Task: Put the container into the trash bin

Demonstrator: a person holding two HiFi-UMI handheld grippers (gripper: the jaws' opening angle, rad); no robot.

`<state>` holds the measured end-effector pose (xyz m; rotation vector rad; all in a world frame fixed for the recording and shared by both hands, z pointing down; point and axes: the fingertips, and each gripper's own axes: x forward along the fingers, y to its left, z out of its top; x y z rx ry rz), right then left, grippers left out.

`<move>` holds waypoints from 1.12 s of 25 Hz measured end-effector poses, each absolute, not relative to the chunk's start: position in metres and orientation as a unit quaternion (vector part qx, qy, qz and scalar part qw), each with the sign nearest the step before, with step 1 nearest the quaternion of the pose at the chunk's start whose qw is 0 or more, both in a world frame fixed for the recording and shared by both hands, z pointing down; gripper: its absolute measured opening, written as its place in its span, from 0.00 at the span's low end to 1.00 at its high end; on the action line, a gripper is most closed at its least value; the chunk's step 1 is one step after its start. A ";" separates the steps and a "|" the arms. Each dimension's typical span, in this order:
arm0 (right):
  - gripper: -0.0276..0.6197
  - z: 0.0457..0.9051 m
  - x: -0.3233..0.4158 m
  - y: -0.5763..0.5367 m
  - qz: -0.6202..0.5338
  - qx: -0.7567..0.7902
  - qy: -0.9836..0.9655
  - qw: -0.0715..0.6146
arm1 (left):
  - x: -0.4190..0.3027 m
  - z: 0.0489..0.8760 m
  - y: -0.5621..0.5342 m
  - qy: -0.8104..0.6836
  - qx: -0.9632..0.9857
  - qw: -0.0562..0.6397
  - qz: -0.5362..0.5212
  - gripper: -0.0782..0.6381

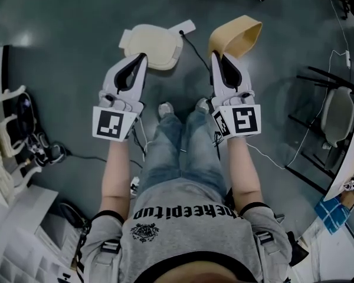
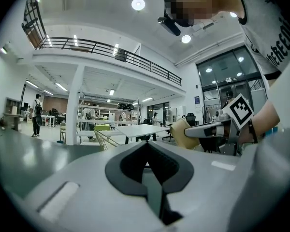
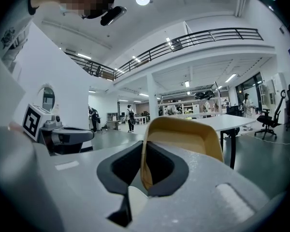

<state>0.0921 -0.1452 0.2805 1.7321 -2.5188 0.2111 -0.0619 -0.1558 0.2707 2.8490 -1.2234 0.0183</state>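
A tan, shallow container (image 1: 236,35) hangs over the grey floor, and my right gripper (image 1: 215,55) is shut on its rim. In the right gripper view the container's (image 3: 181,134) wall stands pinched between the jaws of that gripper (image 3: 144,151). My left gripper (image 1: 143,57) is level with it on the left, shut and holding nothing; its jaws meet in the left gripper view (image 2: 147,146). That view also shows the tan container (image 2: 184,132) off to the right. I see no trash bin that I can name.
A pale moulded tray (image 1: 152,45) lies on the floor just beyond the left gripper. Cables cross the floor. A black-framed chair (image 1: 335,114) and a white table edge (image 1: 347,164) are at the right, white bags and gear (image 1: 6,146) at the left.
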 end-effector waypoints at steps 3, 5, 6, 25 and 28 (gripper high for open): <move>0.07 0.290 0.098 -0.148 0.073 0.553 -0.829 0.040 | -0.054 0.281 -0.158 -0.403 0.915 0.023 0.011 0.13; 0.07 0.296 0.102 -0.150 0.075 0.546 -0.833 0.042 | -0.048 0.287 -0.159 -0.407 0.913 0.023 0.012 0.13; 0.07 0.300 0.104 -0.152 0.076 0.543 -0.835 0.044 | -0.044 0.290 -0.159 -0.409 0.912 0.023 0.013 0.13; 0.07 0.377 0.135 -0.166 0.090 0.439 -0.892 0.061 | 0.012 0.376 -0.144 -0.491 0.869 0.042 0.033 0.13; 0.07 0.388 0.140 -0.167 0.089 0.426 -0.898 0.064 | 0.021 0.393 -0.143 -0.501 0.864 0.045 0.036 0.13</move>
